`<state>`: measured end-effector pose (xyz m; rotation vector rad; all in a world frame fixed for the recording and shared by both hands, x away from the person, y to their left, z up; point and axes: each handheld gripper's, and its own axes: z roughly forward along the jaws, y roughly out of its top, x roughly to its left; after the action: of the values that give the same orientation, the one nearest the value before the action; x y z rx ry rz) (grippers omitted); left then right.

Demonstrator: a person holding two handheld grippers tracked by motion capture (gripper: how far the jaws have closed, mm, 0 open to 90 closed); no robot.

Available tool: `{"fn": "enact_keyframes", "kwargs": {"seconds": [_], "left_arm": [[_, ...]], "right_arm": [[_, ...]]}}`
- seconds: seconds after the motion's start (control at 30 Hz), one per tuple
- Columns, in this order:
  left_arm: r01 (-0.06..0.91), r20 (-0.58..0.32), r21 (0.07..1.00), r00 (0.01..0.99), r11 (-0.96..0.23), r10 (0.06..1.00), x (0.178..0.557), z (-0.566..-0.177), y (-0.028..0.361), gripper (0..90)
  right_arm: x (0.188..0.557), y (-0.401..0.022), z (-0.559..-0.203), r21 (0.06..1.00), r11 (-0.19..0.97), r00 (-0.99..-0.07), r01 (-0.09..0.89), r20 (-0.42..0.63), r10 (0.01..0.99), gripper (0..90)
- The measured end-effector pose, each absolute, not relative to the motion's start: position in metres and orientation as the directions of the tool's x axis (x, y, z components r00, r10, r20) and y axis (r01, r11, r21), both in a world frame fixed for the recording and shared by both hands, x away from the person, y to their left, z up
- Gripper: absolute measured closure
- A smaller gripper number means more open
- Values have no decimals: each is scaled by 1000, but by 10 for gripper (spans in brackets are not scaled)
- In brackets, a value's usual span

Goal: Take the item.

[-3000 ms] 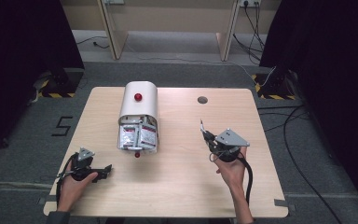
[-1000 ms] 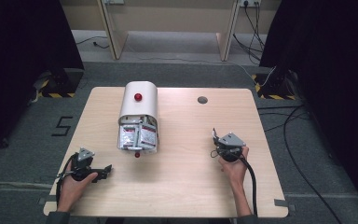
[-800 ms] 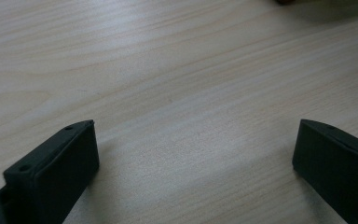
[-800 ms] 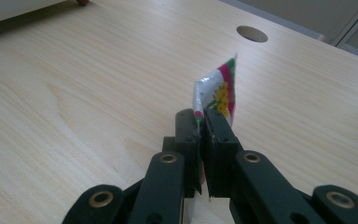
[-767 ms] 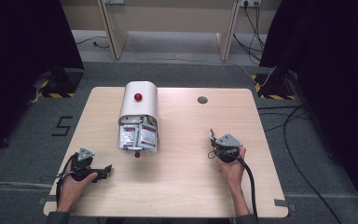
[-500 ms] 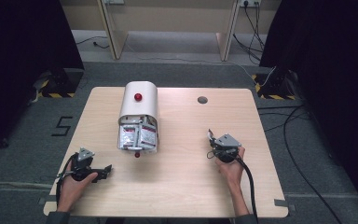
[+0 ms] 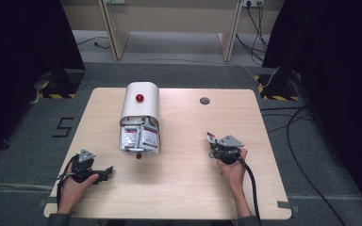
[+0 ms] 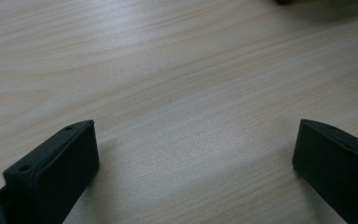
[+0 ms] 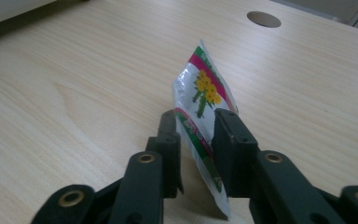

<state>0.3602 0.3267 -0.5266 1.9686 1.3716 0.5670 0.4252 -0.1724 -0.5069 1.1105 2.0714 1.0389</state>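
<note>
Sachet (image 9: pixel 204 119) pinched in right gripper (image 9: pixel 196 140), pale wood table (image 7: pixel 179 188), grey carpet (image 7: pixel 320 160)

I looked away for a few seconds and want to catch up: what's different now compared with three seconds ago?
The right gripper, shut on a sachet, came down and back toward the person and slightly leftward, now low over the table. Nothing was newly taken or let go. The left gripper stayed put with its fingers spread open on the wood, and the white dispenser with its sachets did not move.
</note>
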Motion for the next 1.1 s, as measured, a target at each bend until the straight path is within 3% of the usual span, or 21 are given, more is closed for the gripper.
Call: {"fn": "enact_keyframes", "kwargs": {"seconds": [0.23,0.4,0.73,1.1], "left_arm": [[647,-22,728,355,-229,935,360,-527,327,0],[647,-21,727,355,-229,935,360,-527,327,0],[647,-22,728,355,-229,935,360,-527,327,0],[646,-23,729,354,-227,935,360,-527,327,0]], "right_arm": [[426,-170,-507,824,324,-475,465,-77,877,534],[425,-169,-504,829,300,-476,473,-46,878,481],[424,-172,-498,836,264,-472,480,-7,882,454],[416,-164,-489,825,247,-479,509,33,877,322]]}}
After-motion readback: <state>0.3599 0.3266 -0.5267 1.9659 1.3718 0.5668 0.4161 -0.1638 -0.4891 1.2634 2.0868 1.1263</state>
